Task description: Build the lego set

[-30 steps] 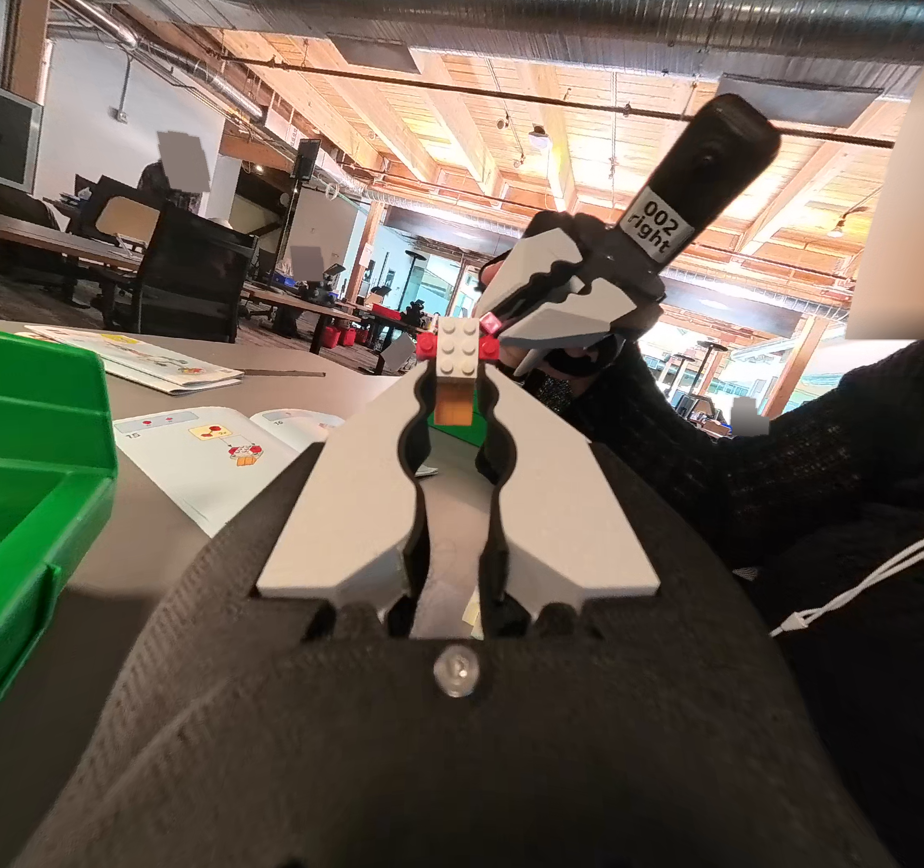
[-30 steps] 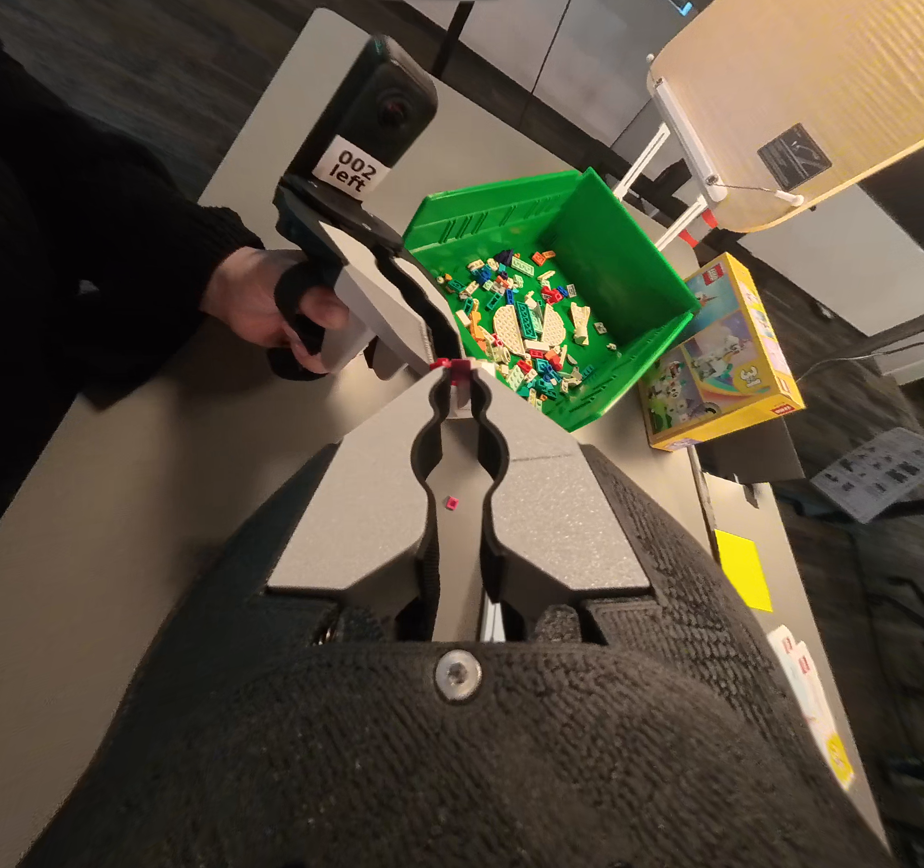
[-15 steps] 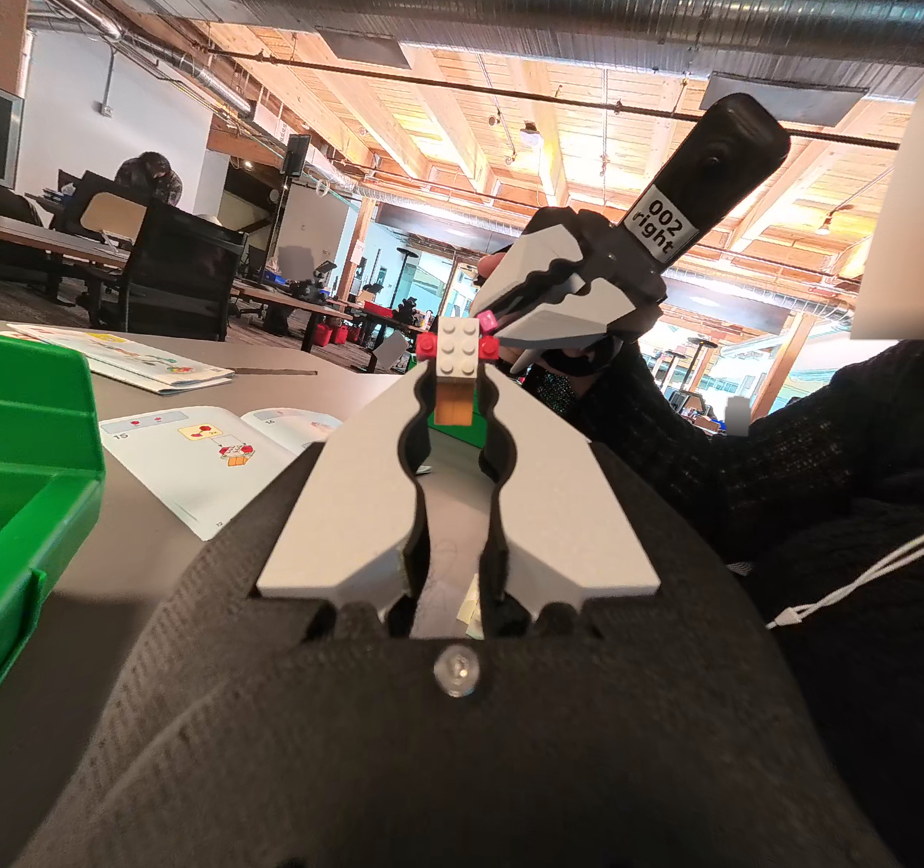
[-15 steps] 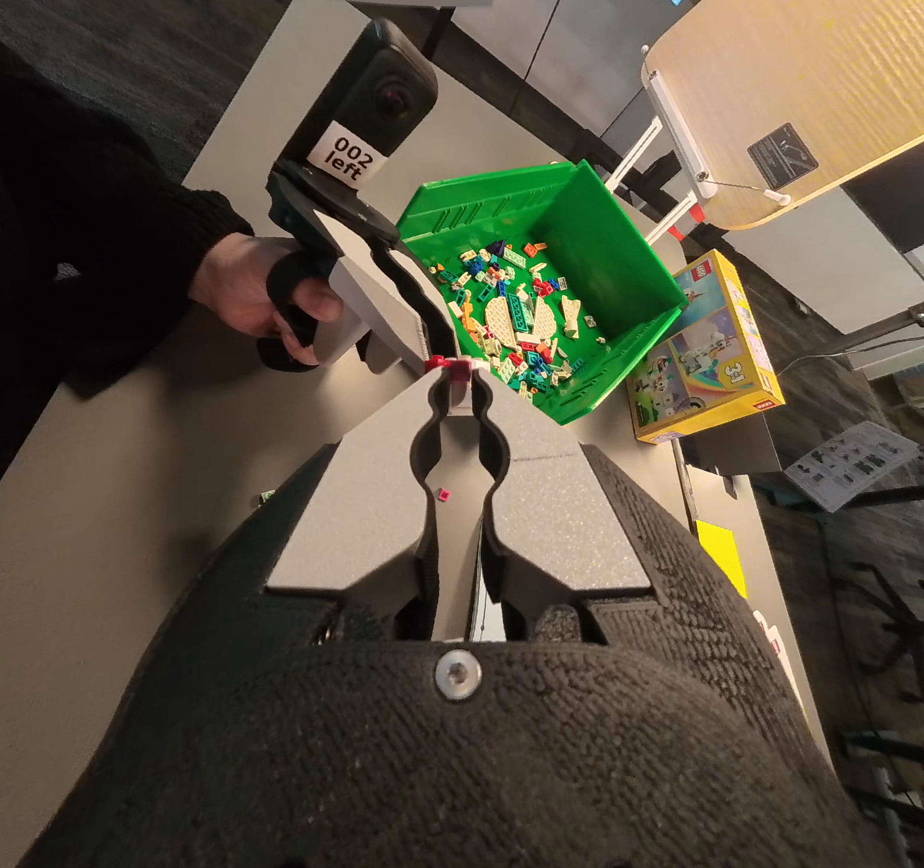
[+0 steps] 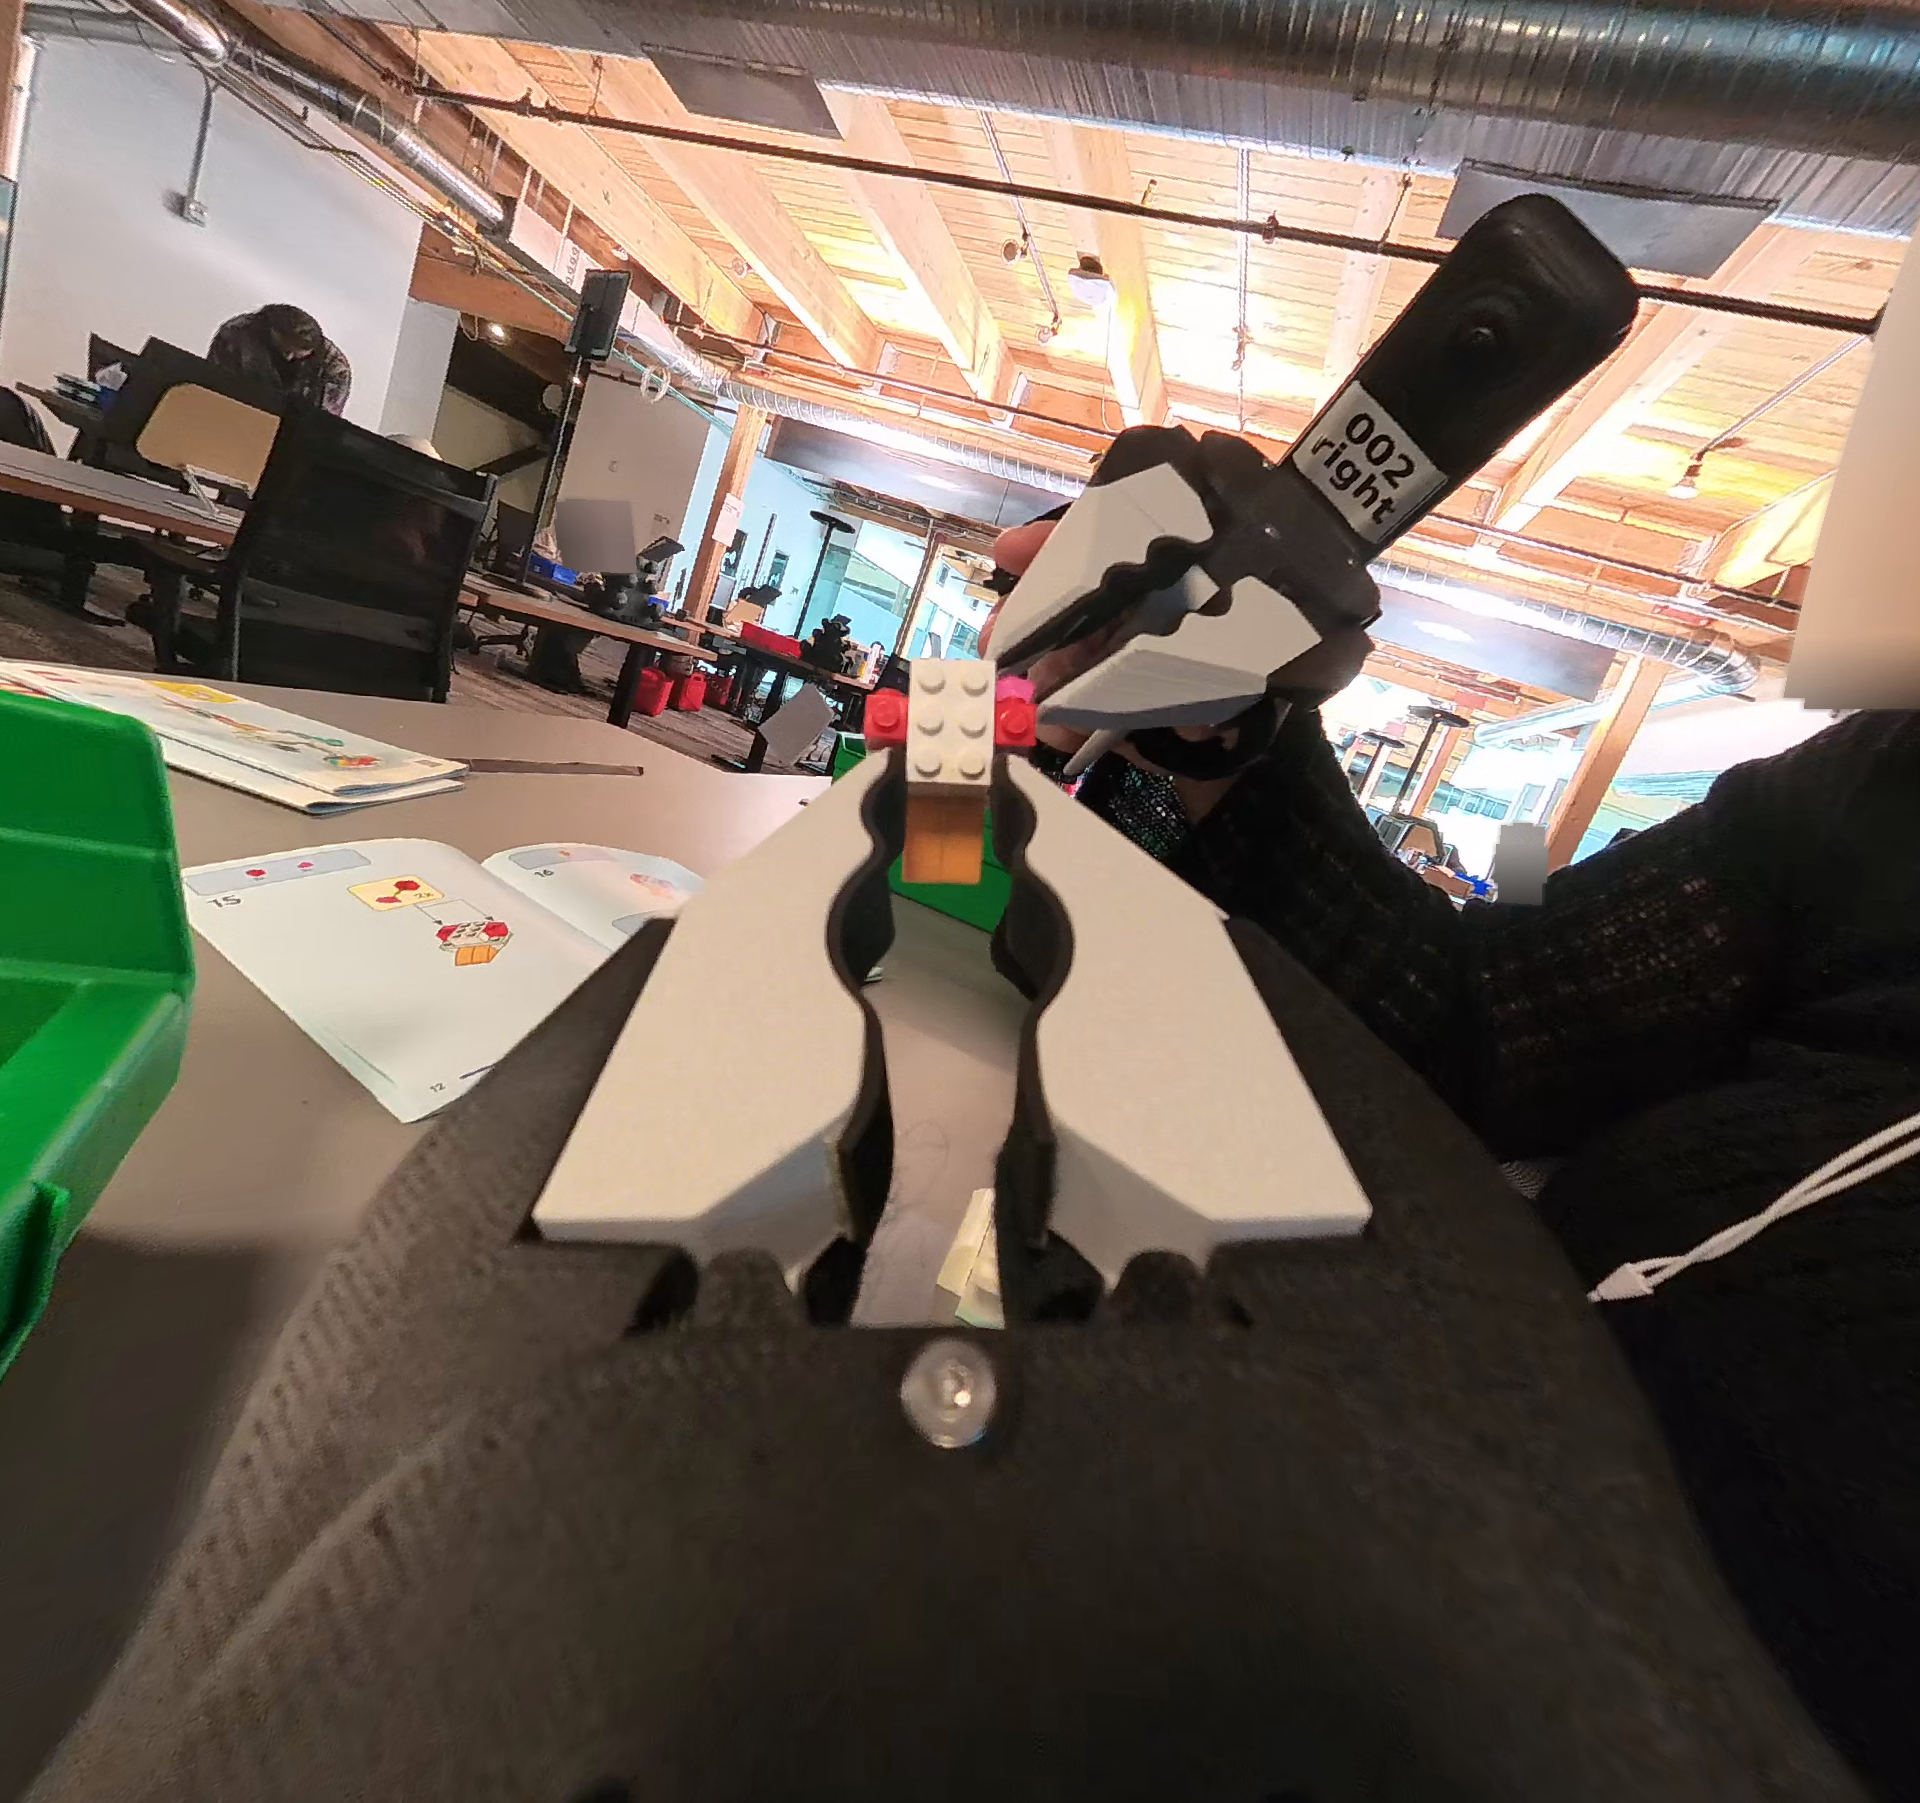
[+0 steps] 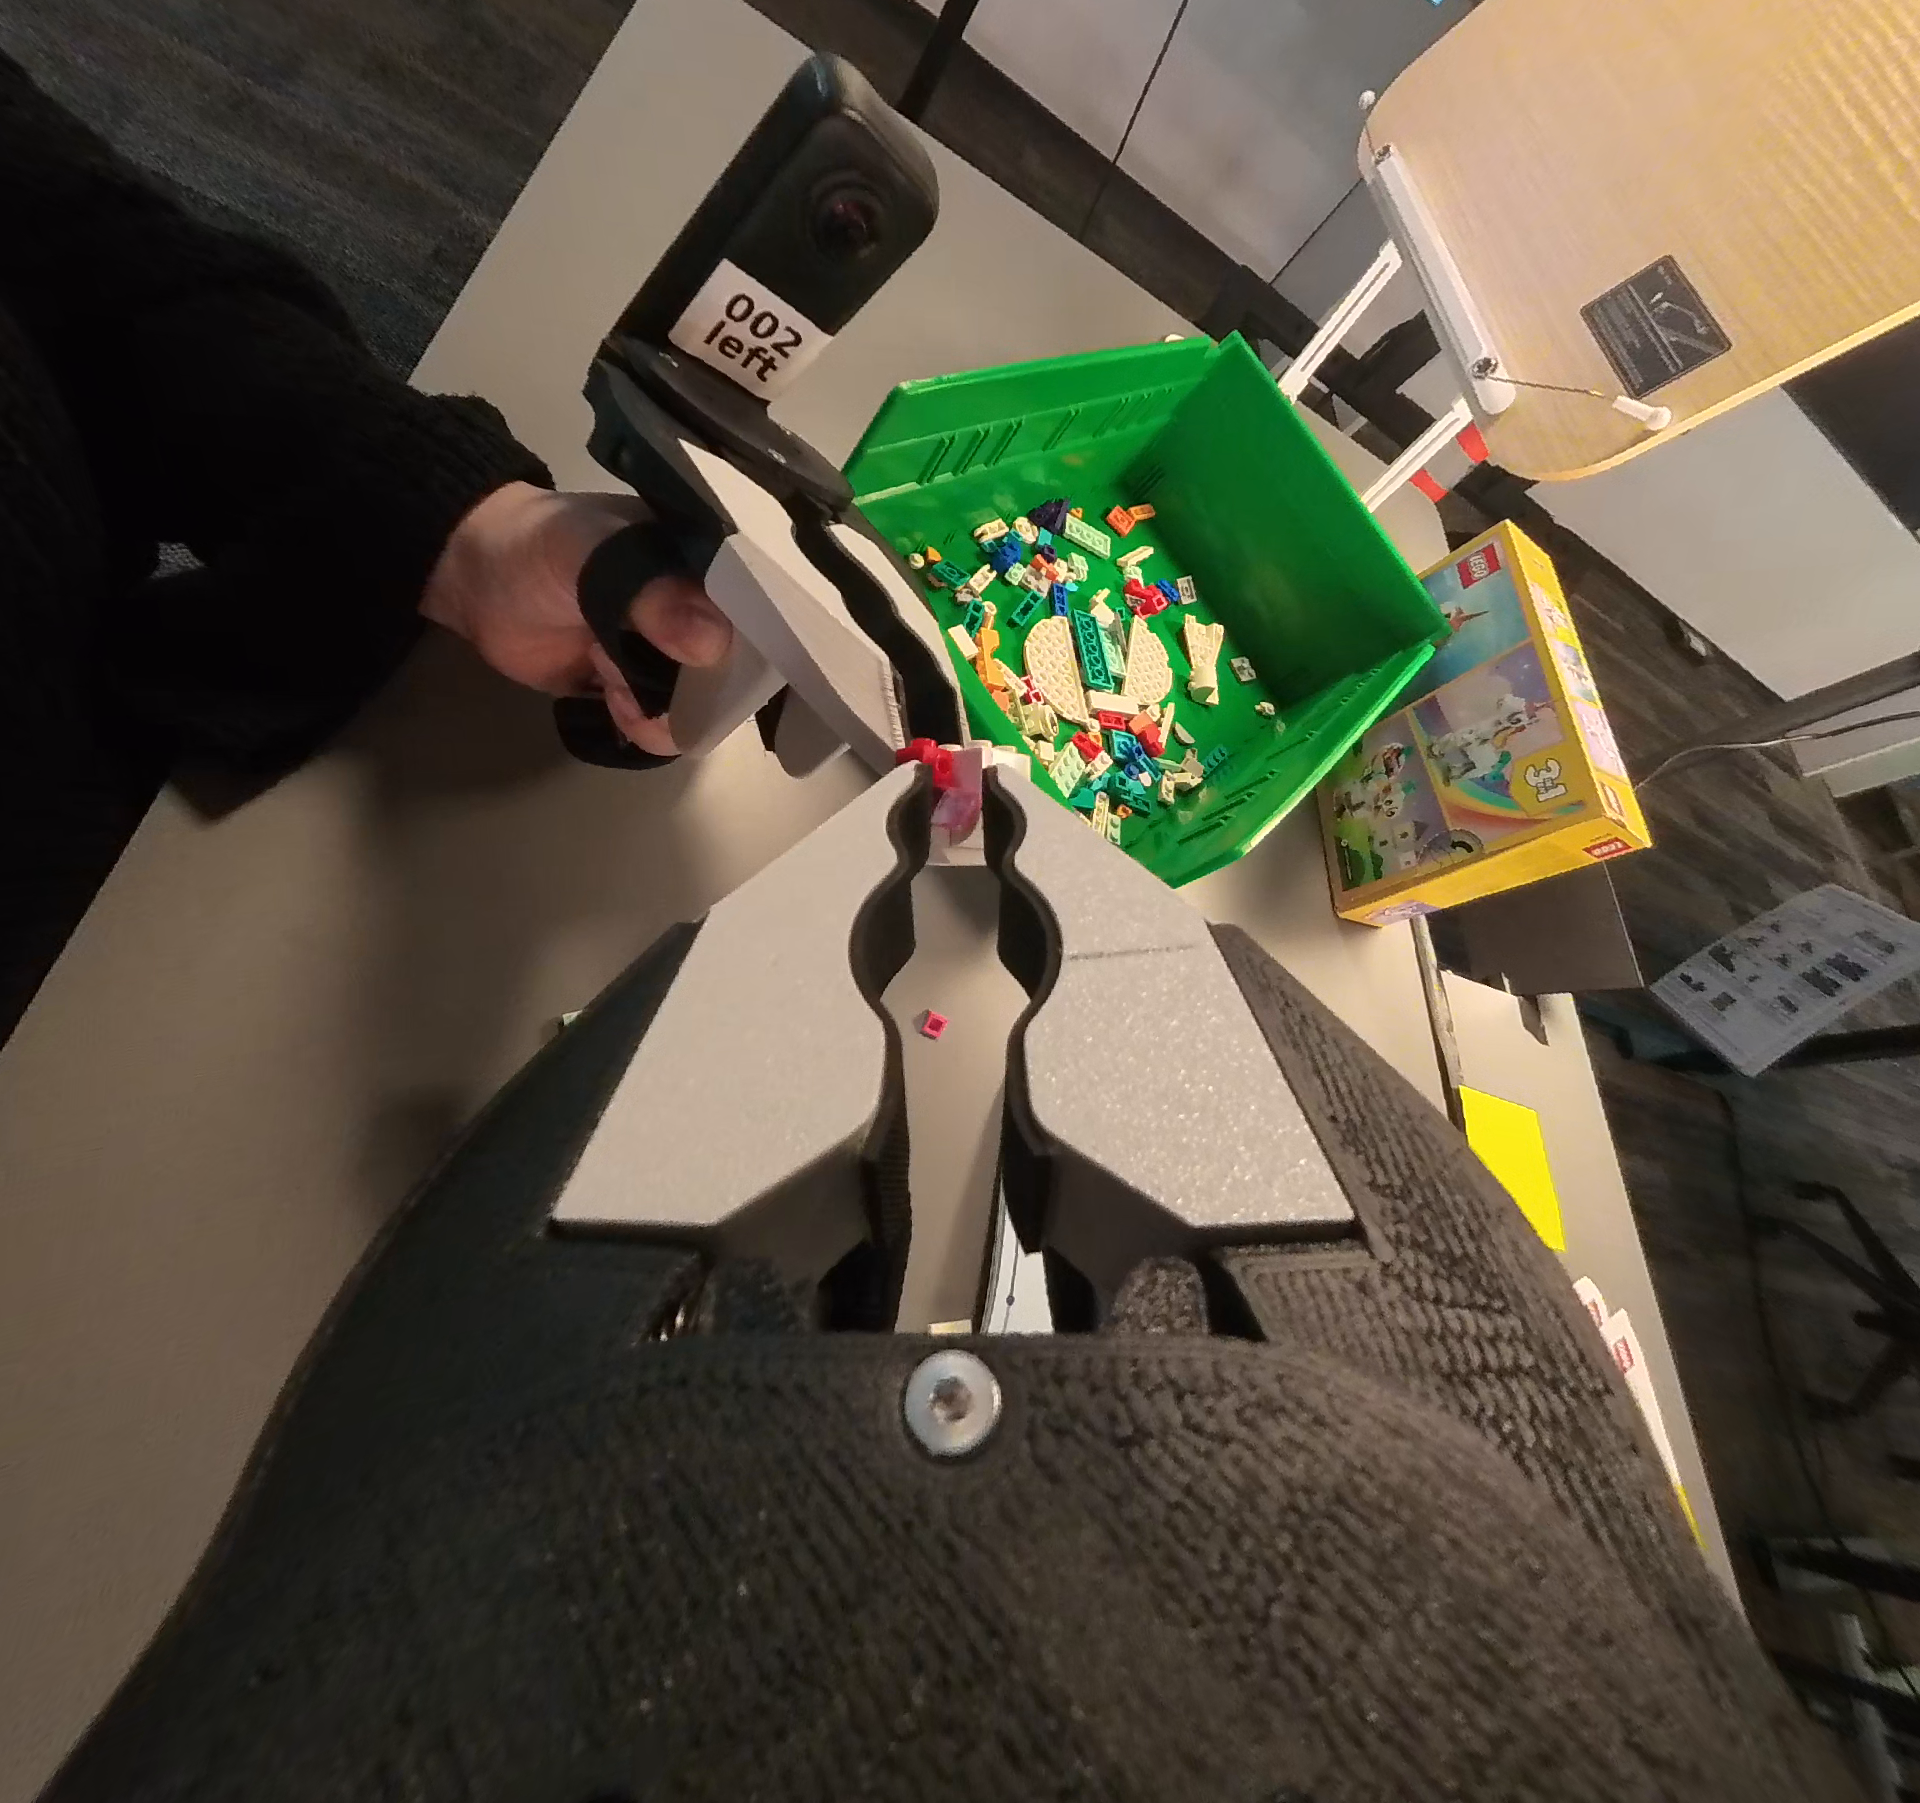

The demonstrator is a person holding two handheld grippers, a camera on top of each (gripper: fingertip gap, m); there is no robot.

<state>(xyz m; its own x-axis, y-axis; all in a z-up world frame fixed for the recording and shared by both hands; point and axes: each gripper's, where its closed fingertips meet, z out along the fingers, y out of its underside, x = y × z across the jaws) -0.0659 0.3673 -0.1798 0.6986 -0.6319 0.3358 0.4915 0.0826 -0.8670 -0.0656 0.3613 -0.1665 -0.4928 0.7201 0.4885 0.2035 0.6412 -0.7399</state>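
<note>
My left gripper [image 5: 948, 766] is shut on a small lego assembly [image 5: 948, 727]: a white studded plate with a red piece on each side and an orange brick below. My right gripper [image 5: 1023, 691] comes in from the upper right, shut on a small pink piece [image 5: 1016, 688] that touches the assembly's right red piece. In the right wrist view, my right gripper [image 6: 951, 789] holds the pink piece [image 6: 961, 806] tip to tip with the left gripper [image 6: 902, 730]. The assembly's red parts [image 6: 930, 758] show there; the rest is hidden.
A green bin [image 6: 1299, 527] with several loose bricks stands just beyond the grippers; its corner shows at the left [image 5: 83, 922]. There is a yellow lego box [image 6: 1486, 745] right of it, an open instruction booklet [image 5: 416, 943], and a loose pink piece [image 6: 932, 1026] on the grey table.
Both grippers stay shut and tip to tip over the table. The views have shifted only slightly, and more of the pink piece shows between the right fingers.
</note>
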